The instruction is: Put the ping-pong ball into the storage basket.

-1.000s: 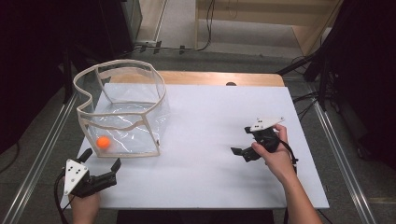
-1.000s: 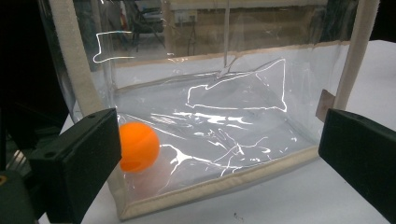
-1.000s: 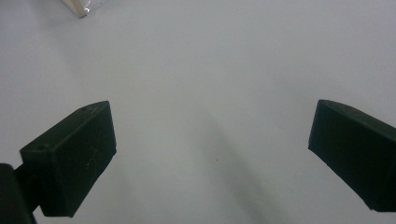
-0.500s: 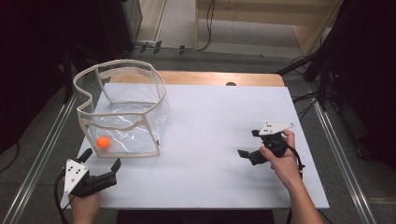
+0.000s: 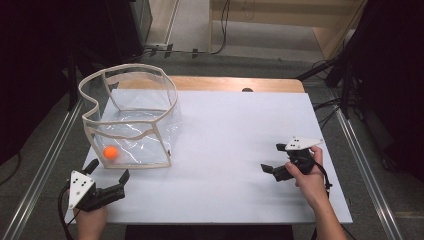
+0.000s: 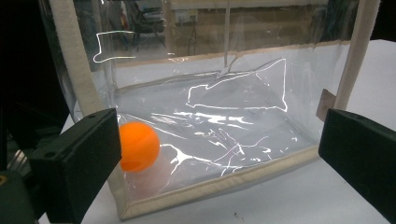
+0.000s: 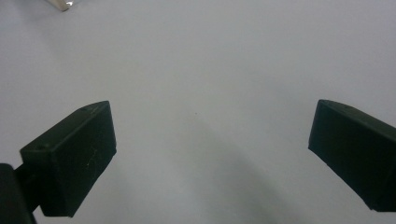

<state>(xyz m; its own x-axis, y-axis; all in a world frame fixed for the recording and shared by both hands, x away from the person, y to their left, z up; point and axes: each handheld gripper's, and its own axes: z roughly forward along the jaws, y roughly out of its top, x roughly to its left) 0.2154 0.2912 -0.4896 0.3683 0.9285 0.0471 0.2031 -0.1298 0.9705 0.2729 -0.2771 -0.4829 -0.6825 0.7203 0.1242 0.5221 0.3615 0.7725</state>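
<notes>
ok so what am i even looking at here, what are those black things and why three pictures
A person sits at a table and holds a hand tool in each hand: tongs with two black jaws, each carrying a small camera. The high view looks down from above: the left tongs sit at the near left corner, the right tongs at the right. The other two pictures come from the cameras on the tongs, so the black blocks at their edges are the jaws themselves. On the white table stands a clear plastic bag with cream edging, open at the top, with an orange ball inside. The left tongs face that bag from just outside. The right tongs point at bare table. Both are open and hold nothing.
</notes>
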